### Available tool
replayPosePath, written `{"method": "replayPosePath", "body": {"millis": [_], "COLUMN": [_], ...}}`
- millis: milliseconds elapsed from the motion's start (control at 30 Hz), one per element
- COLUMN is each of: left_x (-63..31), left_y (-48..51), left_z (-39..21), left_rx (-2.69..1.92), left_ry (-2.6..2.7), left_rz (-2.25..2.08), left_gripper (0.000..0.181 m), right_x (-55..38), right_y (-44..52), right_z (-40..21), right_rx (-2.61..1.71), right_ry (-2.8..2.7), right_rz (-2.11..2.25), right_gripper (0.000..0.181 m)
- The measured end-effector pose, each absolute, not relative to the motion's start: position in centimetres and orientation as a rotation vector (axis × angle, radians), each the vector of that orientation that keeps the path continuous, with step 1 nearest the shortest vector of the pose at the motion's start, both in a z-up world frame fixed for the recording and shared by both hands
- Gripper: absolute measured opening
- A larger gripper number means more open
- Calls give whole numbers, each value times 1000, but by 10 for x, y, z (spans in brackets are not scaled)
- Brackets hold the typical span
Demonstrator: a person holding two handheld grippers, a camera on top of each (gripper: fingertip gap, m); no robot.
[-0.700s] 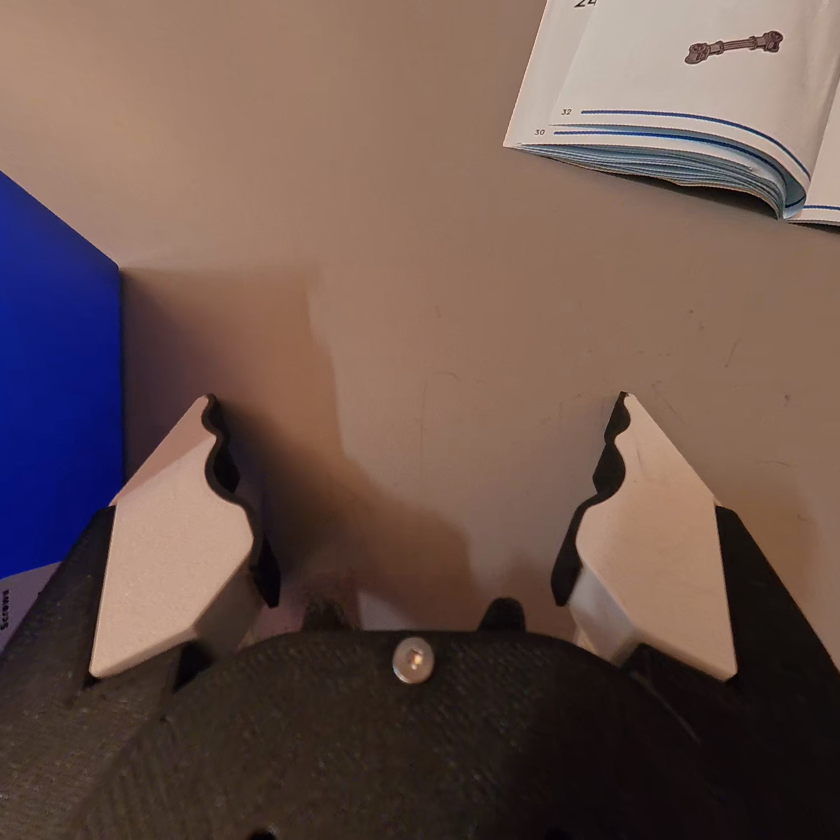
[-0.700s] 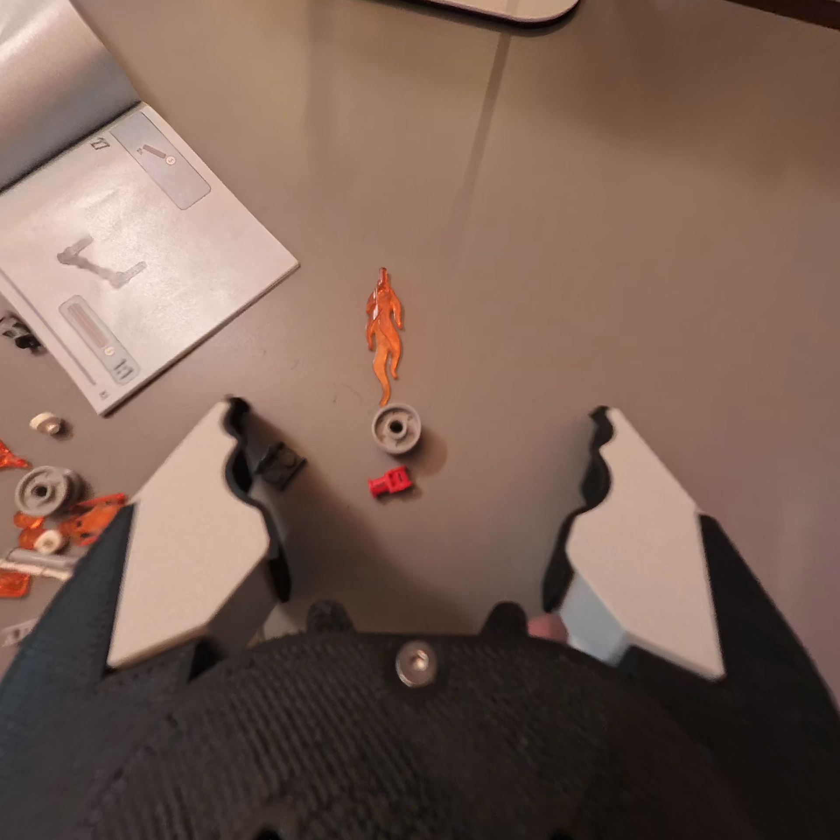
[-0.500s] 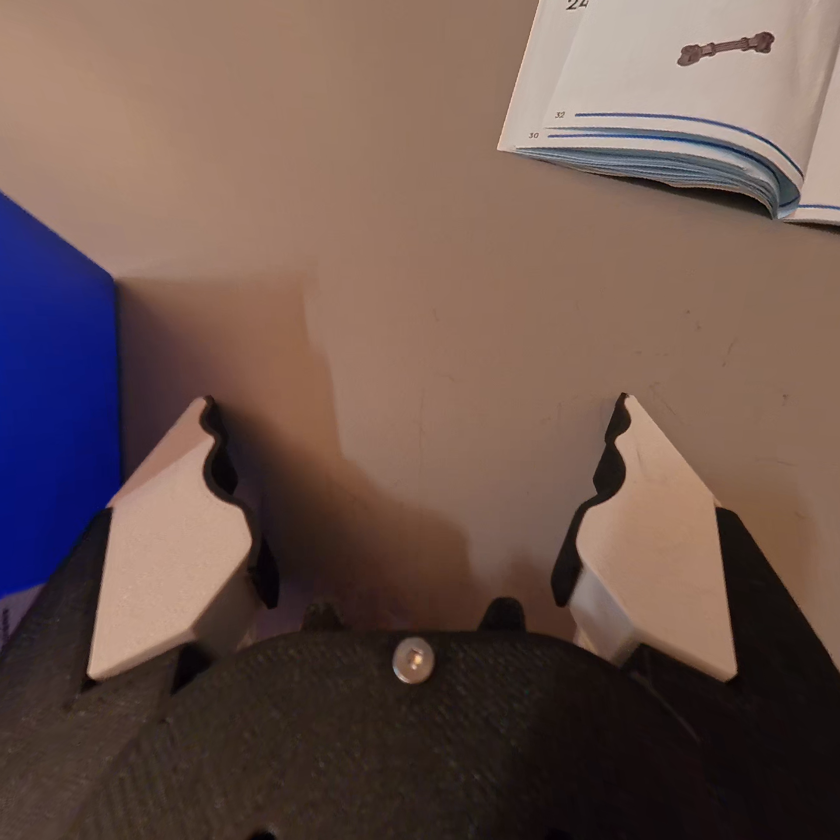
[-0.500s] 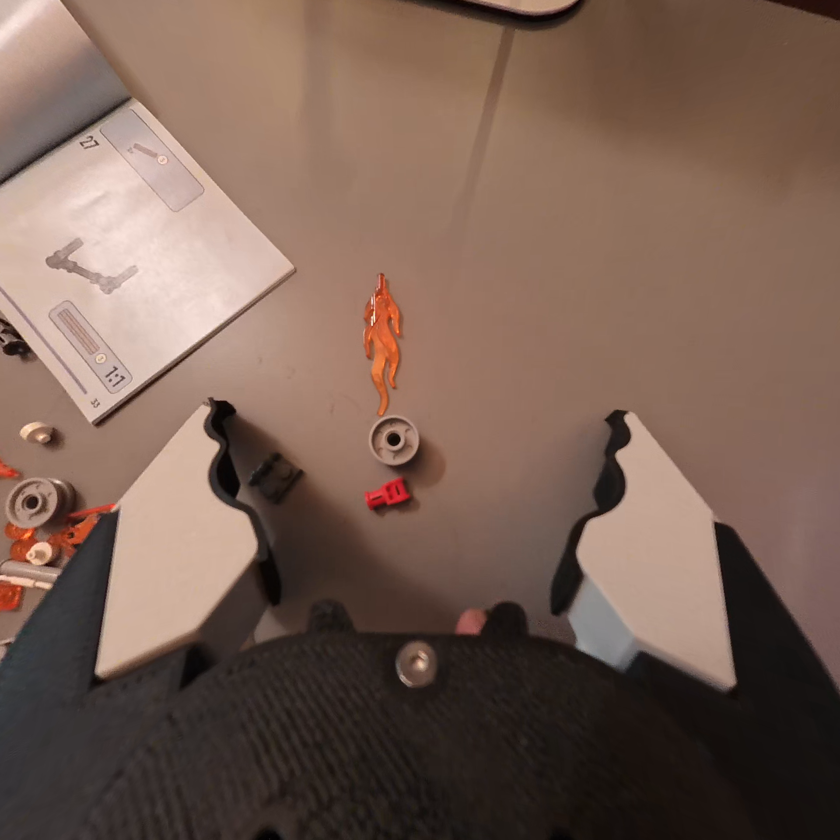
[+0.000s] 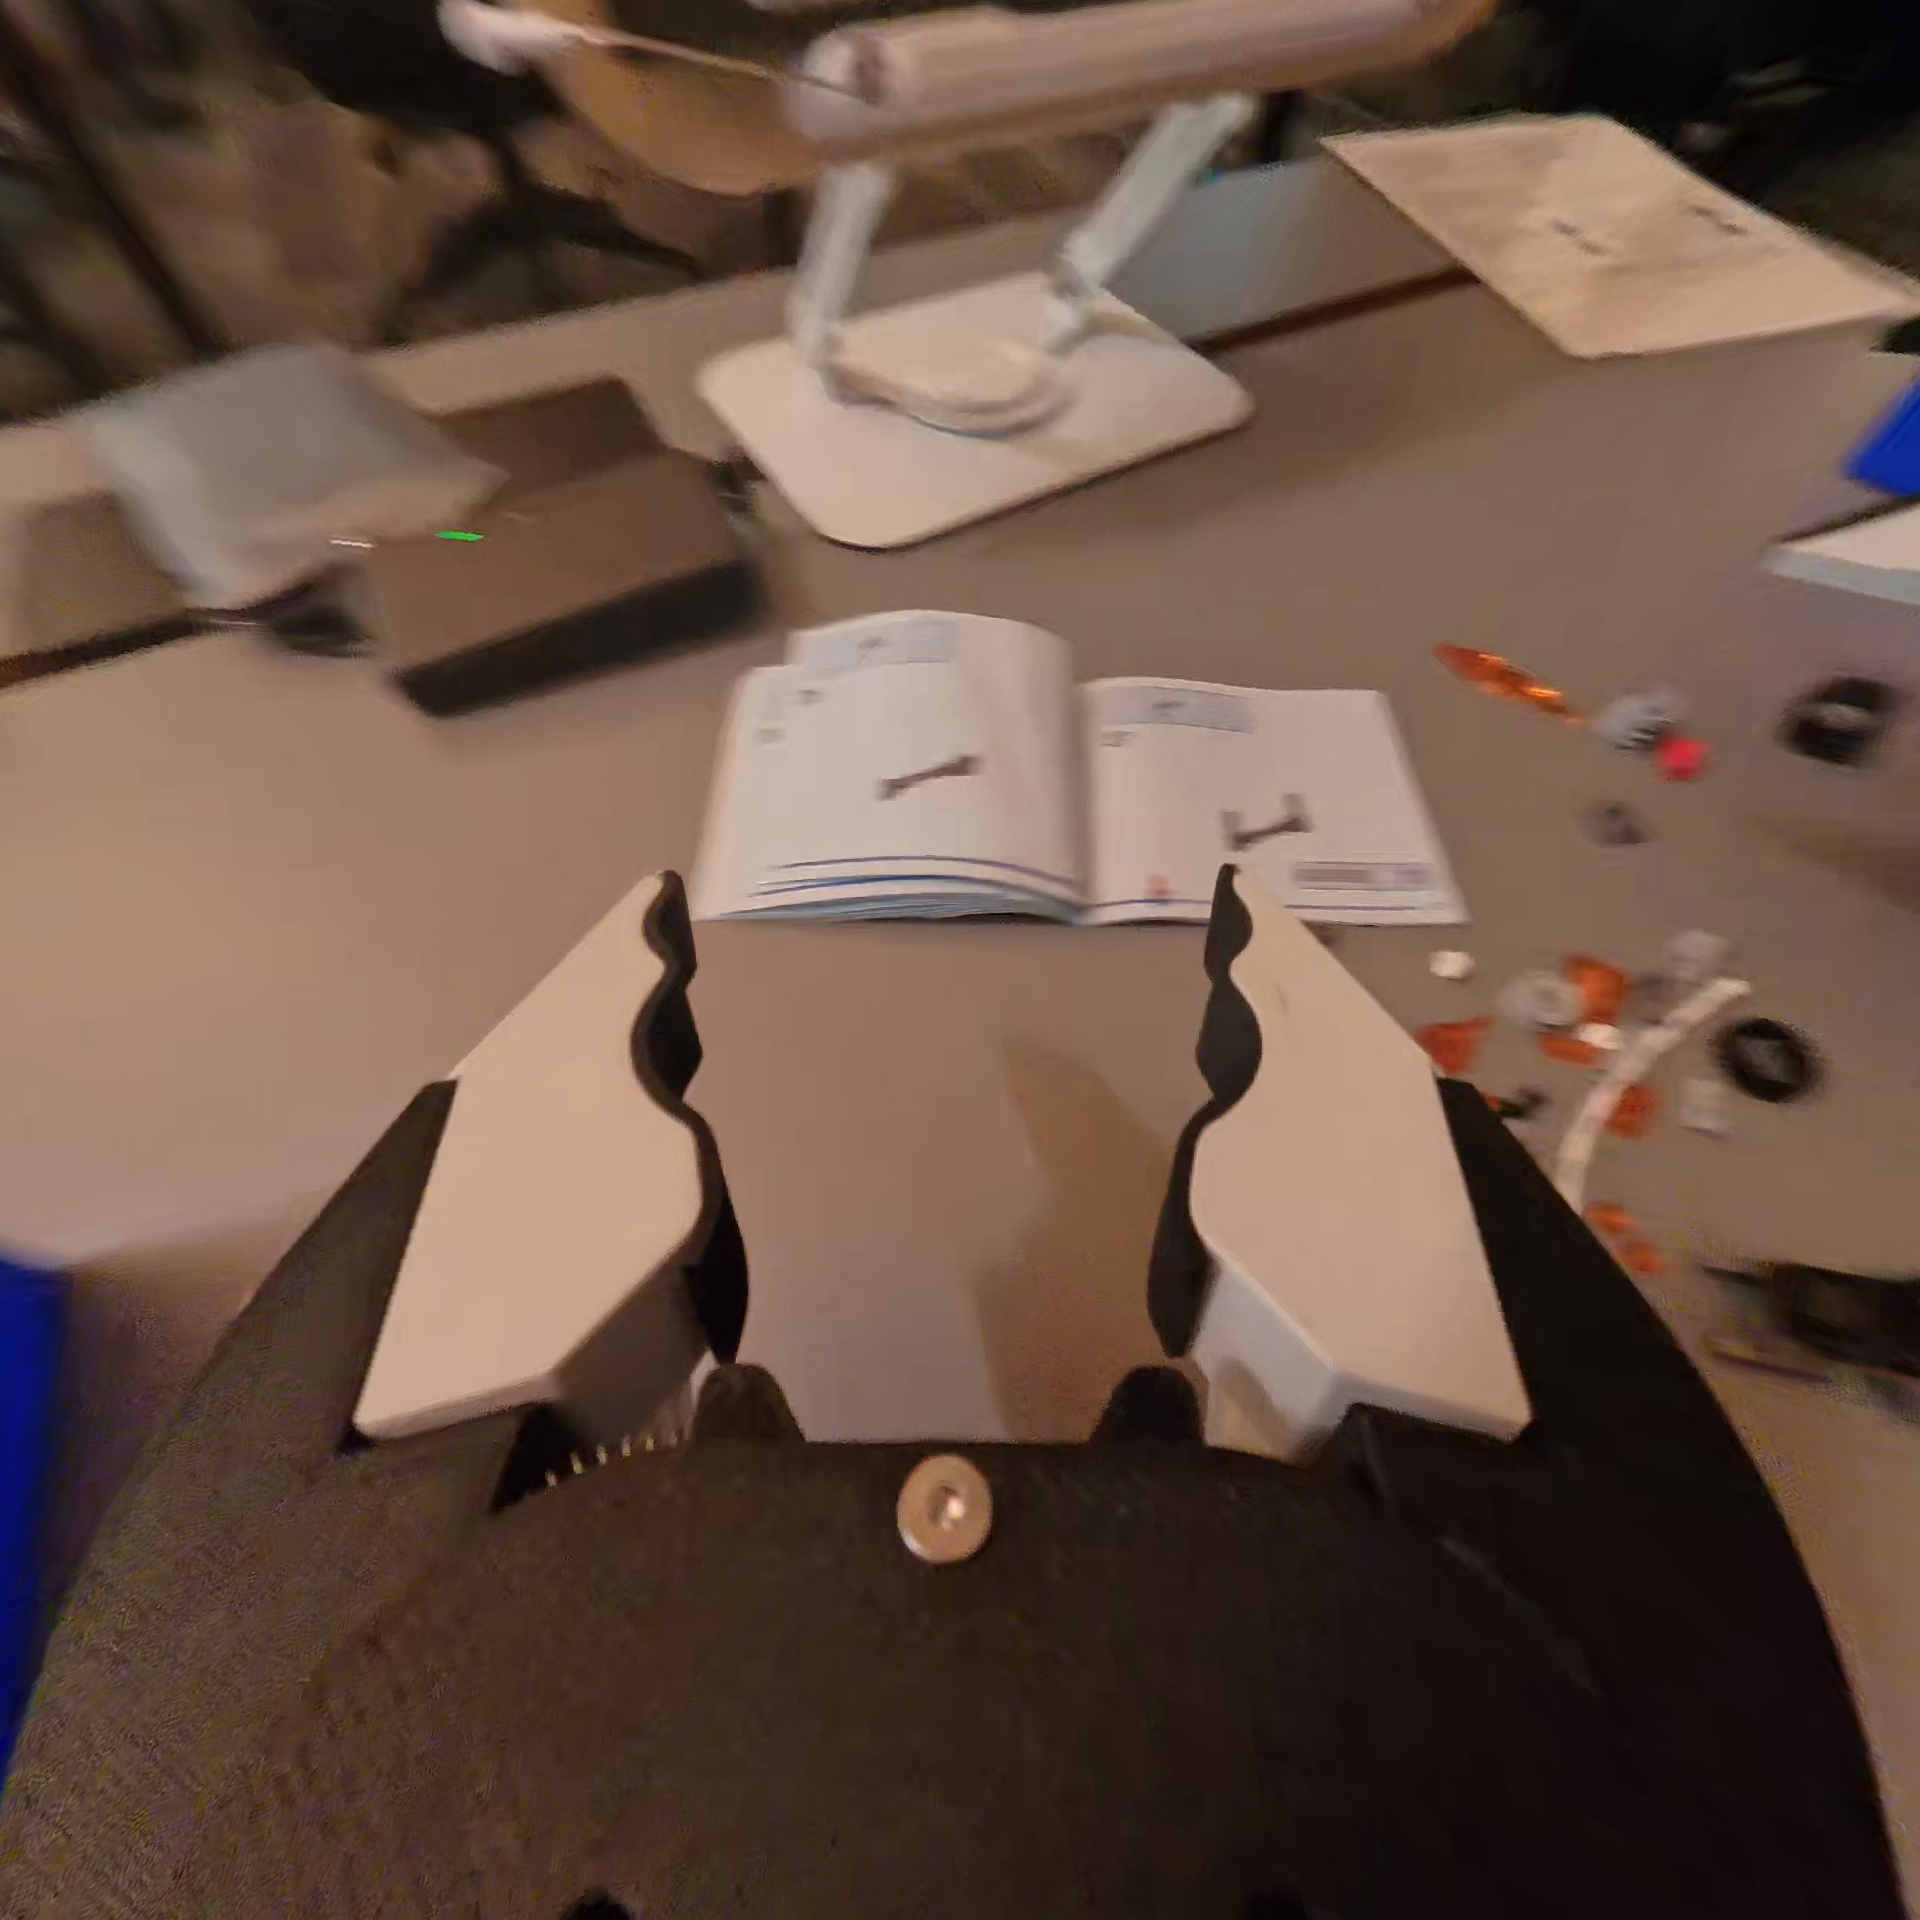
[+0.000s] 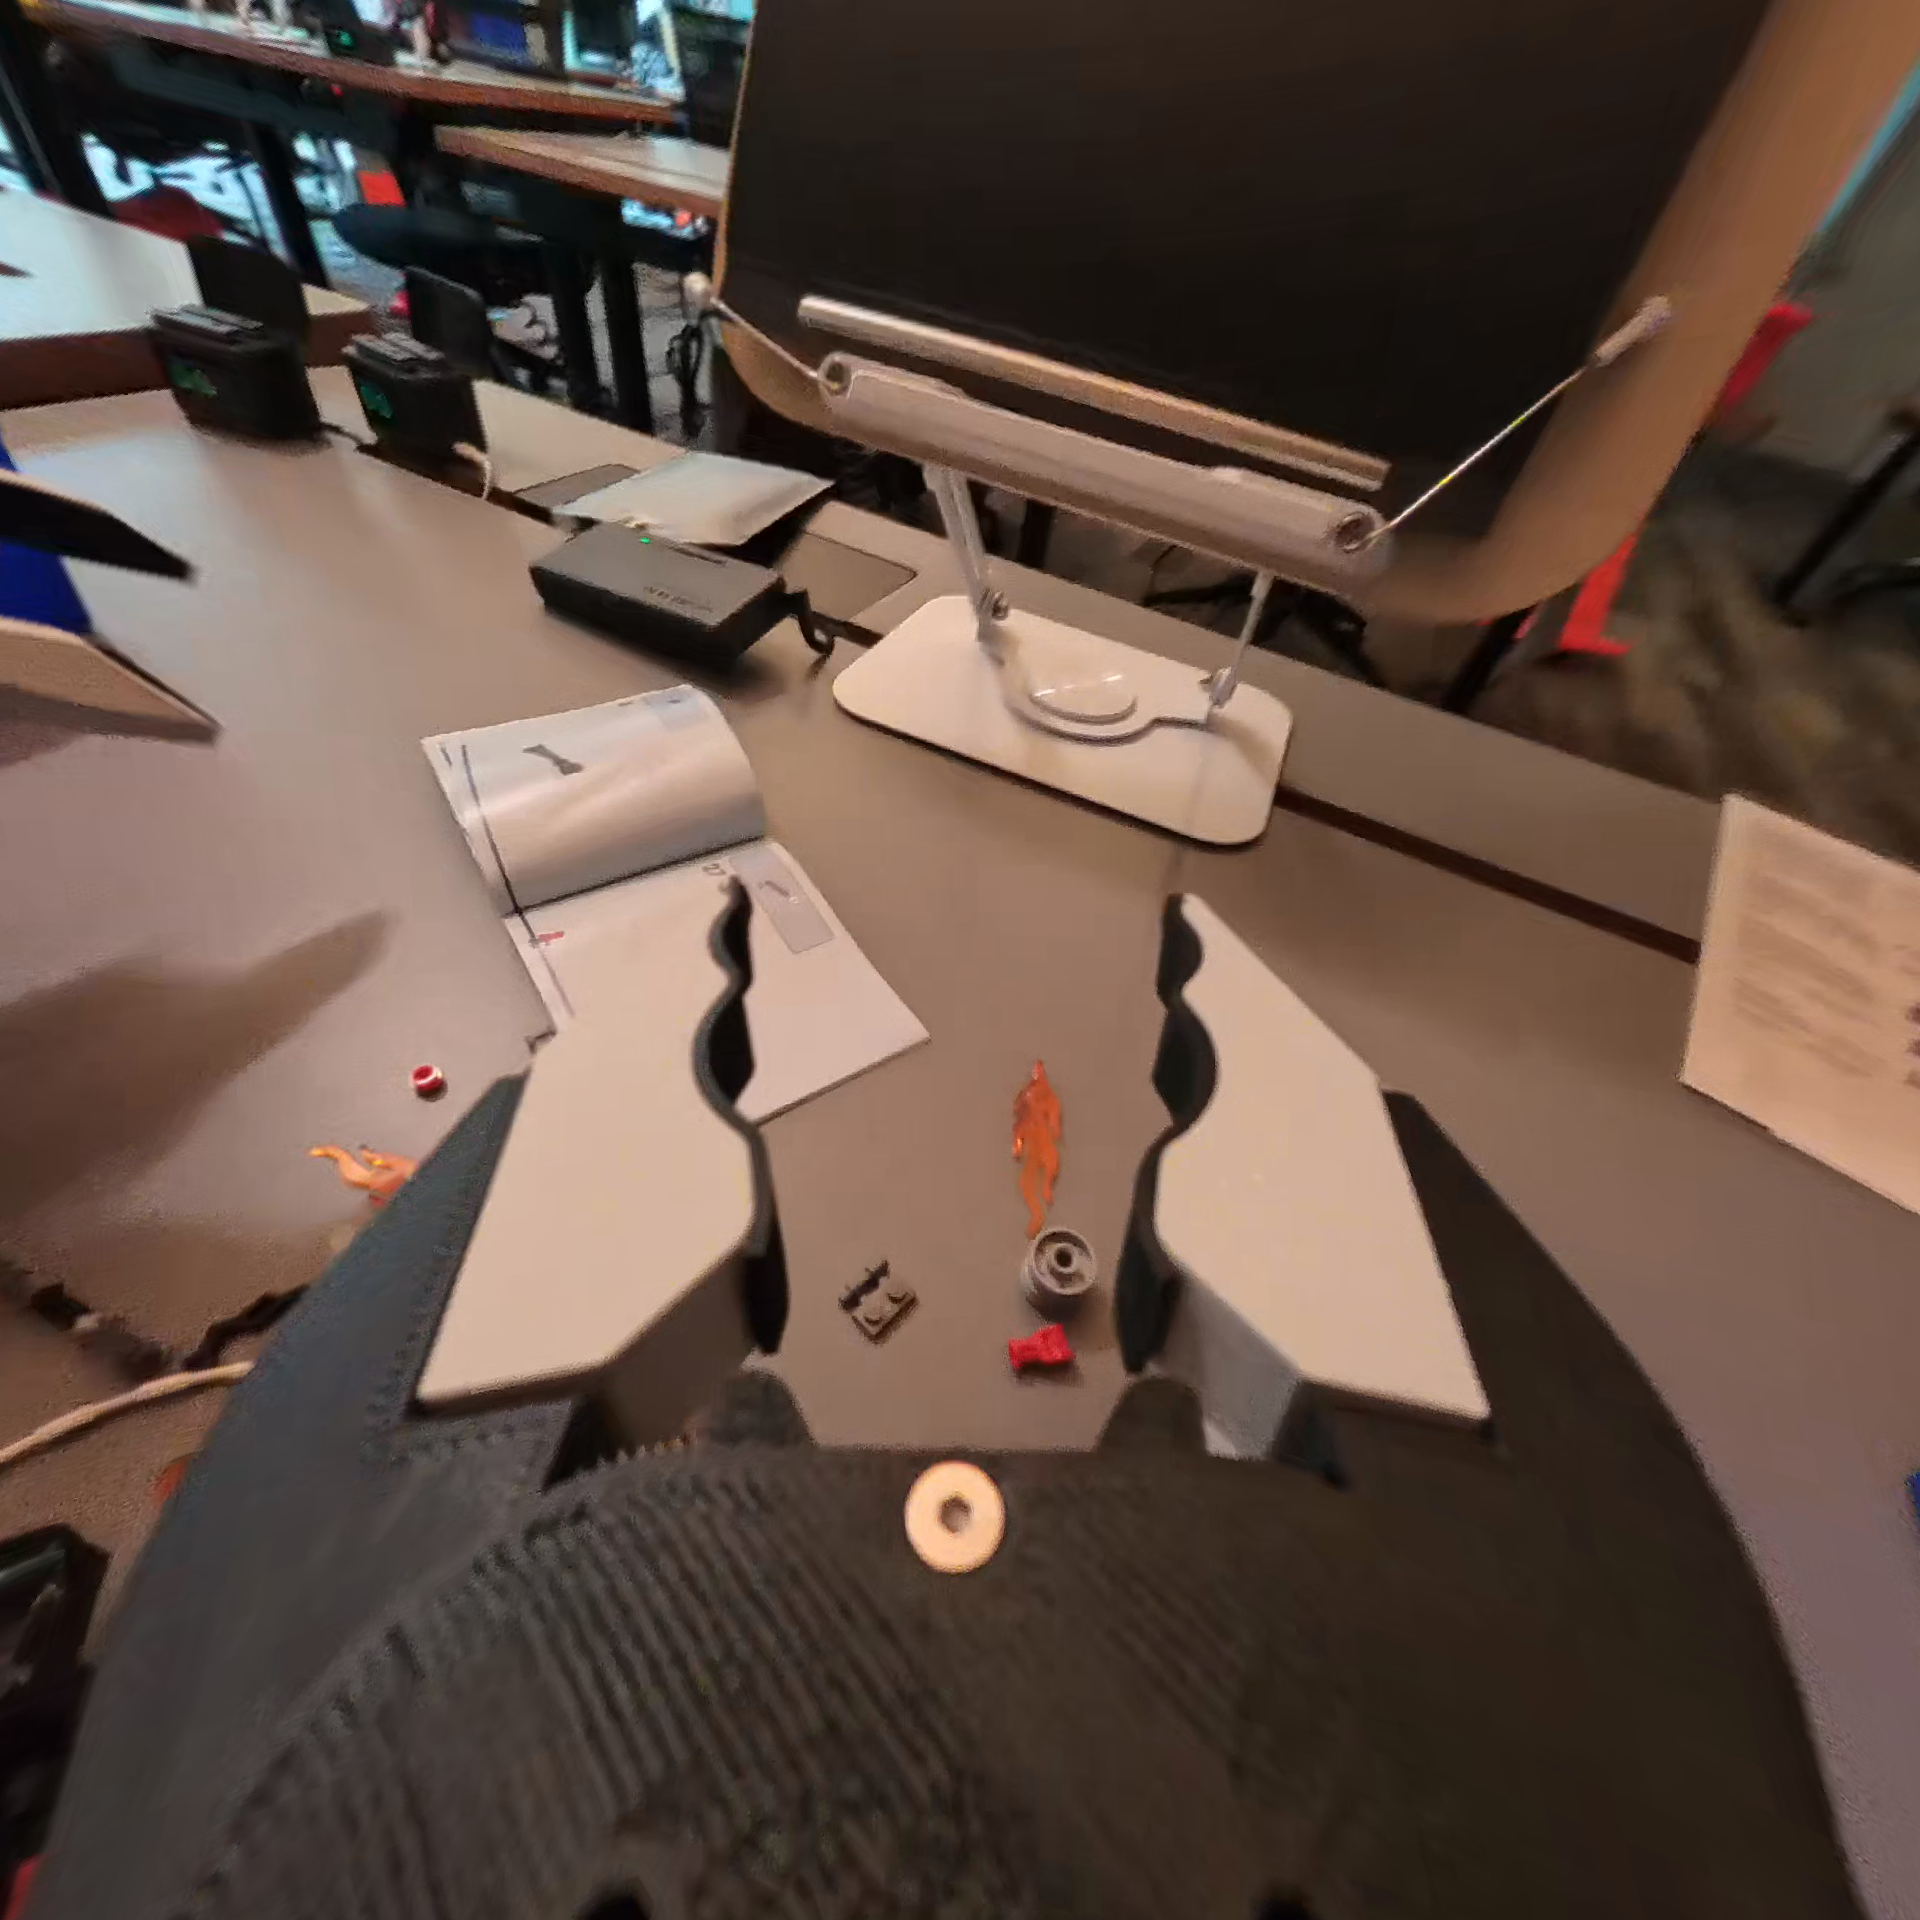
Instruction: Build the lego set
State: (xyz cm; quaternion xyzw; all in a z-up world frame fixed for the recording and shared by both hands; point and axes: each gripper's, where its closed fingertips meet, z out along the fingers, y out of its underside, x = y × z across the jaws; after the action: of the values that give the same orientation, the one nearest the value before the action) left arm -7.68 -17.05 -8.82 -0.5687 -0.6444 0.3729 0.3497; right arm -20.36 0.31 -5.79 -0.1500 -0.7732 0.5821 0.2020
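Above the tabletop [image 6: 1455,987], we hold both grippers empty, fingers apart.
Between our right gripper [image 6: 951,909] fingers lie 4 Lego pieces: an orange flame [image 6: 1037,1138], a grey wheel [image 6: 1060,1270], a red piece [image 6: 1039,1351] and a dark plate [image 6: 878,1301]. The left gripper [image 5: 945,888] faces the open booklet [image 5: 1039,779], more loose pieces [image 5: 1590,1039] to its right.

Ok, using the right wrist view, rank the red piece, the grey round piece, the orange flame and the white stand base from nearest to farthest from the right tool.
1. Red piece, low between the fingers, right of centre.
2. Grey round piece, just beyond it.
3. Orange flame, farther ahead.
4. White stand base, far back on the table.

The right tool is open.
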Motion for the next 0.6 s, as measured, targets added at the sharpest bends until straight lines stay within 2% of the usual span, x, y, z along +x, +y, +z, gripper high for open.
{"method": "replayPosePath", "body": {"millis": [100,200,333,467,600], "left_x": [-94,-92,-93,-104,-125], "left_y": [-135,-124,-117,-96,-78], "left_z": [-94,-107,-105,-108,-133], "left_rx": [-1518,-1522,-1453,-1520,-1750], "left_ry": [-1572,-1541,-1483,-1421,-1434], "left_rz": [799,779,715,706,686], "left_gripper": [94,87,84,88,88], "right_x": [-197,-202,-203,-197,-191], "right_y": [8,23,31,32,34], "right_z": [-63,-68,-70,-88,-74], "right_rx": [-363,-380,-567,-543,-515], "right_ry": [-2139,-2107,-2158,-2292,-2261], "right_rz": [1541,1474,1701,1715,1807], "right_gripper": [68,68,73,73,70]}}
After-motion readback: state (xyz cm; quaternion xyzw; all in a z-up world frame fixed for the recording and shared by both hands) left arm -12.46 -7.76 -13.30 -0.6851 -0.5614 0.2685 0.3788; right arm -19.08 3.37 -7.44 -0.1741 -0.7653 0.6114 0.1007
